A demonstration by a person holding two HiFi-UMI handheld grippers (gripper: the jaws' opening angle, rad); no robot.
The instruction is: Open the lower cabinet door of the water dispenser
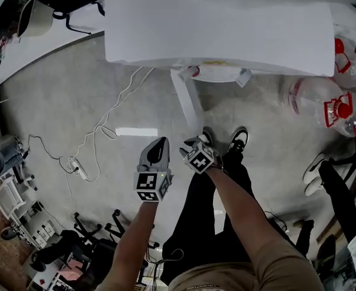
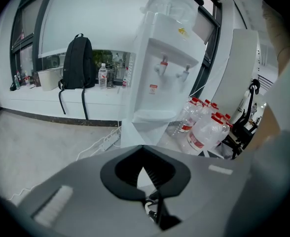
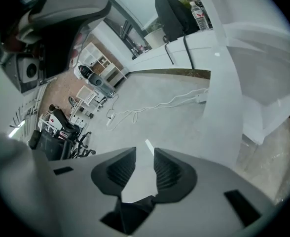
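Lower cabinet door (image 1: 187, 102) of the water dispenser (image 1: 220, 23) looks already swung out, edge-on toward the person's feet. Left tongs (image 2: 143, 148): tips together, empty. Right tongs (image 3: 145, 152): narrow gap, empty. Both are clear of the door. Next: likely just check it's fully open.

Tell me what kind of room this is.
Likely an office or lab workspace: a white water dispenser with spare water jugs beside it, a black backpack, and a wheeled office chair.
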